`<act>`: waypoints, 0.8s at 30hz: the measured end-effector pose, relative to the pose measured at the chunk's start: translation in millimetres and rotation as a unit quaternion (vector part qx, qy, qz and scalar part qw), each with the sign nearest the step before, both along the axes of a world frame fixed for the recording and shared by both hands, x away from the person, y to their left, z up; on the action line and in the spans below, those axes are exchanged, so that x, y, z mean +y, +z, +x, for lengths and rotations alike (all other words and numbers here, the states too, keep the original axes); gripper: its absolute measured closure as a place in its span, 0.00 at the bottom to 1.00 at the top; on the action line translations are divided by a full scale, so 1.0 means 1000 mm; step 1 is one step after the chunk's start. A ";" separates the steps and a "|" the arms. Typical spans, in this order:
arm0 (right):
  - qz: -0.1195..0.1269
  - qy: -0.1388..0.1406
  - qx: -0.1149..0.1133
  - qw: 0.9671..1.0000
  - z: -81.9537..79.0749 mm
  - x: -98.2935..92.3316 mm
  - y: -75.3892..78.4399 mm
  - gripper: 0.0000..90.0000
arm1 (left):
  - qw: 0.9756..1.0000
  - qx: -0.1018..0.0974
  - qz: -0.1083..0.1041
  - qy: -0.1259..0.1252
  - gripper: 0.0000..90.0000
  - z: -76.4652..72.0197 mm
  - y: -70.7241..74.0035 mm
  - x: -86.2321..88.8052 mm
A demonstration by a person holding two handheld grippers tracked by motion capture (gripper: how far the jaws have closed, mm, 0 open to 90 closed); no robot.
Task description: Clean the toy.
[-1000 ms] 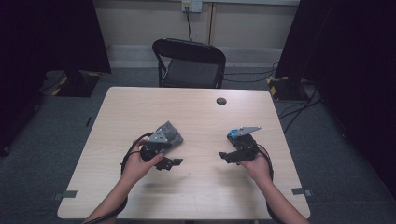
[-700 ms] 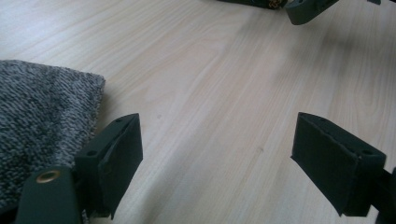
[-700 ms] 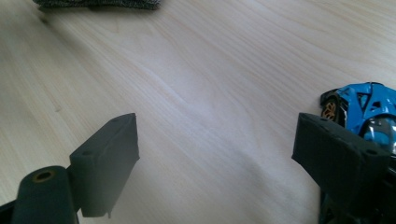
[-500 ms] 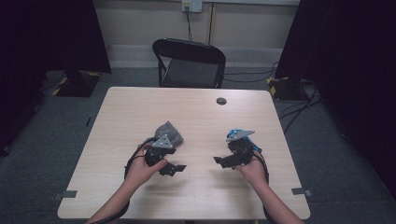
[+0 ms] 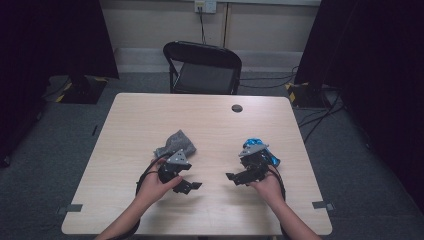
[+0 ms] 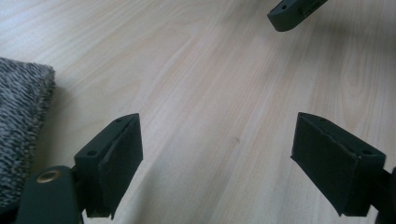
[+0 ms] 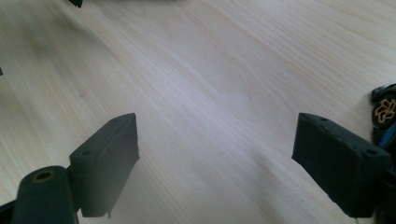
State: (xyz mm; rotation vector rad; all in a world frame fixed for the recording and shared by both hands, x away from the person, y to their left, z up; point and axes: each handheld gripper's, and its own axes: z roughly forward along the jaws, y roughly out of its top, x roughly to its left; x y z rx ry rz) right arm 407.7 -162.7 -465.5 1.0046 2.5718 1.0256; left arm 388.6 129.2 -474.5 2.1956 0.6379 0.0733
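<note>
Two things in play: a grey sock and a blue packet, one beside each gripper.
Sock, handling: judged soft, light and limp; it should sag and drape when lifted, and the fuzzy knit should give the pads good friction.
Sock, where to hold: best pinched at a bunched fold or at the near edge, with the jaws pressed down to the desk so they catch cloth and not air.
Sock, look: mottled grey knit, crumpled into a loose heap; in the left gripper view its woolly edge lies at the left, beside the left pad.
Sock, place: left of middle on the desk, just far of the left gripper, which partly covers its near side.
Packet, handling: judged light, thin and crinkly, probably slick foil or plastic; likely to slip or crush under a hard squeeze.
Packet, where to hold: by a flat edge or corner, gripped gently.
Packet, look: bright shiny blue, creased; the right gripper view shows a dark corner with a red and yellow mark at the right edge.
Packet, place: right of middle, just far of the right gripper, partly under its grey plate.
Left jaws: released, spread wide over bare wood, nothing between them.
Right jaws: released too, wide apart over bare wood, nothing between them.
Grippers, pose: both low over the near part of the desk, jaws turned inward toward each other.
</note>
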 end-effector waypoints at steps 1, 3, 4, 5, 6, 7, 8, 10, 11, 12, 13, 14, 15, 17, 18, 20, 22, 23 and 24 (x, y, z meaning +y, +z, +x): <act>0.000 0.001 0.000 1.000 -0.001 0.001 -0.001 0.15 | 1.000 0.000 0.001 -0.002 0.18 -0.001 -0.001 0.000; -0.001 0.004 0.001 1.000 -0.002 0.002 -0.002 0.15 | 1.000 -0.001 0.000 -0.003 0.18 -0.002 -0.002 -0.001; -0.001 0.005 0.001 1.000 -0.003 0.002 -0.002 0.15 | 1.000 -0.002 0.000 -0.004 0.18 -0.003 -0.002 -0.001; 0.001 0.006 0.002 1.000 -0.004 0.002 -0.003 0.15 | 1.000 -0.002 0.000 -0.005 0.18 -0.003 -0.002 -0.002; 0.001 0.006 0.003 1.000 -0.005 0.003 -0.003 0.15 | 1.000 -0.002 0.001 -0.006 0.18 -0.004 -0.002 -0.002; 0.001 0.008 0.003 1.000 -0.006 0.003 -0.004 0.15 | 1.000 -0.003 -0.001 -0.006 0.18 -0.004 -0.002 -0.002; 0.001 0.009 0.004 1.000 -0.007 0.003 -0.004 0.15 | 1.000 -0.004 0.000 -0.006 0.18 -0.004 -0.002 -0.002; -0.001 0.012 0.005 1.000 -0.008 0.004 -0.006 0.15 | 1.000 -0.004 0.000 -0.007 0.18 -0.005 -0.003 -0.002; -0.002 0.013 0.006 1.000 -0.009 0.004 -0.007 0.15 | 1.000 -0.004 0.001 -0.008 0.18 -0.006 -0.003 -0.002; -0.003 0.014 0.007 1.000 -0.009 0.004 -0.008 0.15 | 1.000 -0.002 0.002 -0.010 0.18 -0.007 -0.004 -0.002; -0.003 0.014 0.009 1.000 -0.010 0.004 -0.009 0.15 | 1.000 -0.003 0.002 -0.010 0.18 -0.008 -0.004 -0.002; -0.003 0.016 0.009 1.000 -0.010 0.004 -0.010 0.15 | 1.000 -0.003 0.002 -0.010 0.18 -0.008 -0.005 -0.002; -0.004 0.016 0.009 1.000 -0.011 0.004 -0.011 0.15 | 1.000 -0.001 0.001 -0.011 0.18 -0.009 -0.005 -0.002; -0.005 0.017 0.011 1.000 -0.012 0.004 -0.012 0.15 | 1.000 -0.001 -0.001 -0.013 0.18 -0.009 -0.006 -0.003; -0.005 0.019 0.011 1.000 -0.012 0.004 -0.012 0.15 | 1.000 -0.001 -0.001 -0.013 0.18 -0.010 -0.006 -0.003; -0.005 0.020 0.012 1.000 -0.014 0.004 -0.013 0.15 | 1.000 -0.002 -0.001 -0.014 0.18 -0.010 -0.006 -0.003; -0.006 0.021 0.012 1.000 -0.015 0.004 -0.014 0.15 | 1.000 -0.001 -0.002 -0.016 0.18 -0.011 -0.007 -0.004; -0.007 0.023 0.012 1.000 -0.015 0.004 -0.014 0.15 | 1.000 -0.002 -0.003 -0.016 0.18 -0.012 -0.007 -0.005; -0.007 0.025 0.011 1.000 -0.016 0.005 -0.014 0.15 | 1.000 -0.001 -0.003 -0.017 0.18 -0.012 -0.007 -0.005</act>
